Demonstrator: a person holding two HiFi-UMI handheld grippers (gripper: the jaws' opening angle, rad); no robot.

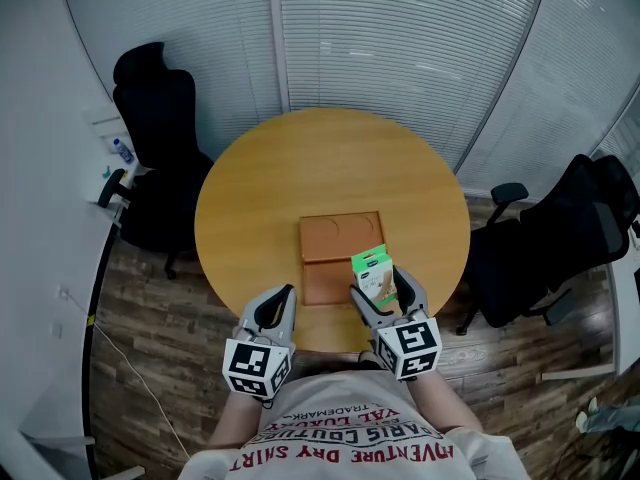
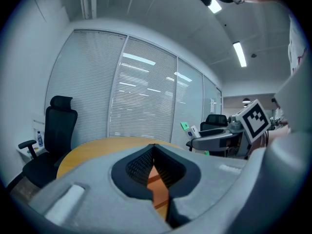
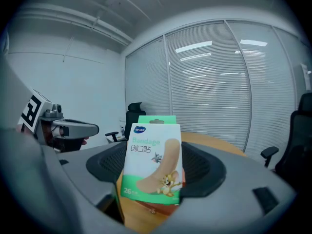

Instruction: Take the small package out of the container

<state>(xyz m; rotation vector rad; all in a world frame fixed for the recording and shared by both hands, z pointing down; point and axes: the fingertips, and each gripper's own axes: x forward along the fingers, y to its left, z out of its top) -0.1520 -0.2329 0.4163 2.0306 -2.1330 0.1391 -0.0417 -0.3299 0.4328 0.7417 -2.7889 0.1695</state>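
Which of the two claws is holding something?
The right claw, clamped on the green-and-white bandage box; the left claw is closed on nothing.

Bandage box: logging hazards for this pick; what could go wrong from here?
The right gripper holds the bandage box by one end, most of it sticking out, so it might tilt or slip. It hangs near the table's front edge, so a drop might land in the tray or on the floor.
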